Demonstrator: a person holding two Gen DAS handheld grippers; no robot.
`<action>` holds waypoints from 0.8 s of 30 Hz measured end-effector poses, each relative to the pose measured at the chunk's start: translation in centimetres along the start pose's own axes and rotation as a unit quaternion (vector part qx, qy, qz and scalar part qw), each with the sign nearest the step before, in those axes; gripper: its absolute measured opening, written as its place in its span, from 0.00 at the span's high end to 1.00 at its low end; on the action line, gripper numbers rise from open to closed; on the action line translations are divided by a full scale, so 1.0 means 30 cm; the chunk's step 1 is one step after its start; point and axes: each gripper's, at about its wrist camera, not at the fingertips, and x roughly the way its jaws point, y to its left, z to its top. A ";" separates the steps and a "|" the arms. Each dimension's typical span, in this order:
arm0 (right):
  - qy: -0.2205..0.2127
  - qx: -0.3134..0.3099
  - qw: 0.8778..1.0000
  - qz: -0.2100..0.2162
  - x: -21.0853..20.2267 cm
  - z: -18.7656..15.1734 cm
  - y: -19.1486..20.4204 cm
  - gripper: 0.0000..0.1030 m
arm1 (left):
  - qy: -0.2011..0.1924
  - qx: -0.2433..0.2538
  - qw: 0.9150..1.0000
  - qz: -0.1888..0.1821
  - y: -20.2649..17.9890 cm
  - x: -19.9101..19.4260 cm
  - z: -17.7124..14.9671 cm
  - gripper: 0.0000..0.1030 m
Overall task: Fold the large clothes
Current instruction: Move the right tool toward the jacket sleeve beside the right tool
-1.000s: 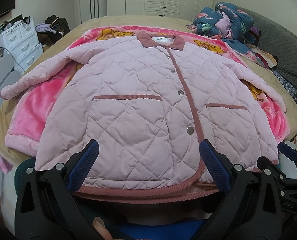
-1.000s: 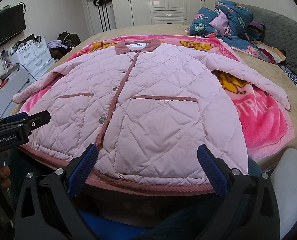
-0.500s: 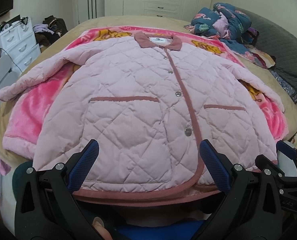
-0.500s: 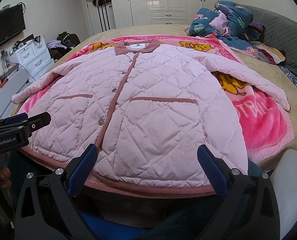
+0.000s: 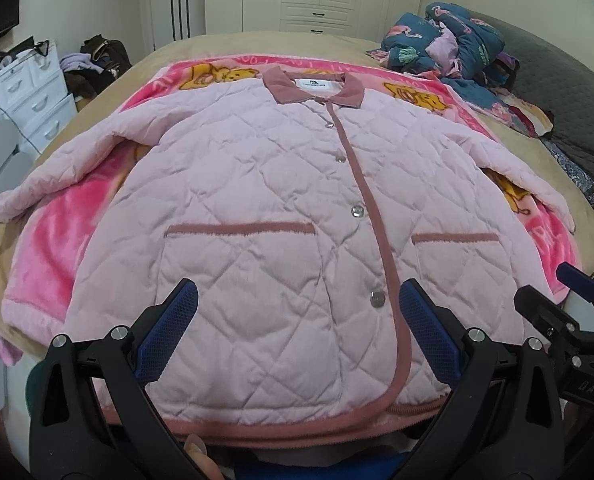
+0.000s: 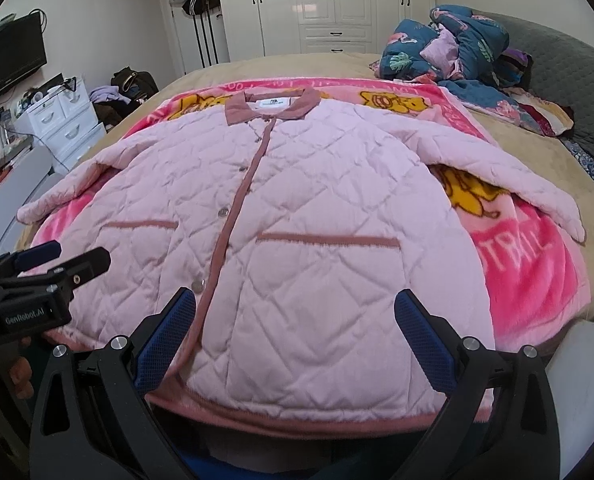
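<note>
Both the left gripper [image 5: 295, 328] and right gripper [image 6: 295, 330] hover wide-jawed, holding nothing, over the pink quilted jacket's [image 5: 281, 208] hem at the bed's [image 5: 257, 46] near edge.

Jacket [image 5: 257, 208]: quilted matt cloth, corded trim, glossy buttons. Blanket [image 6: 529, 272]: plush fleece, slight sheen. Left gripper [image 5: 297, 332]: matt black plastic, textured blue pads [image 5: 165, 328].

"GenRobot.AI" printed white on the left tongs [image 6: 37, 280] body, at 9 o'clock in the right wrist view. Pink blanket [image 6: 537, 272] shows partial letters "TRIL" at 3 o'clock. Collar label [image 6: 272, 103] print too small to read.
</note>
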 end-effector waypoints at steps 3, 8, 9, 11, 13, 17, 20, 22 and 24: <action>-0.001 0.002 1.000 0.001 0.019 0.040 -0.007 0.04 | -0.001 0.000 1.000 0.004 -0.004 0.015 0.030 0.08; -0.002 0.006 1.000 0.001 0.051 0.101 -0.018 0.04 | -0.007 -0.005 1.000 0.005 -0.009 0.034 0.103 0.08; -0.003 0.008 1.000 0.002 0.058 0.117 -0.021 0.04 | -0.009 -0.006 1.000 0.008 -0.011 0.038 0.121 0.08; -0.004 0.009 1.000 0.001 0.070 0.143 -0.025 0.04 | -0.012 -0.006 1.000 0.010 -0.013 0.046 0.150 0.08; -0.003 0.010 1.000 0.002 0.086 0.170 -0.029 0.04 | -0.011 -0.008 1.000 0.010 -0.013 0.060 0.180 0.08; -0.001 0.011 1.000 0.001 0.121 0.224 -0.037 0.04 | -0.015 -0.008 1.000 0.014 -0.025 0.089 0.250 0.08; 0.001 0.014 1.000 -0.001 0.144 0.261 -0.045 0.04 | -0.011 -0.005 1.000 0.015 -0.037 0.111 0.293 0.08; 0.000 0.013 1.000 0.000 0.159 0.286 -0.050 0.04 | -0.010 -0.004 1.000 0.016 -0.046 0.131 0.326 0.08; 0.000 0.014 1.000 0.000 0.171 0.307 -0.058 0.04 | -0.008 -0.004 1.000 0.012 -0.053 0.147 0.349 0.08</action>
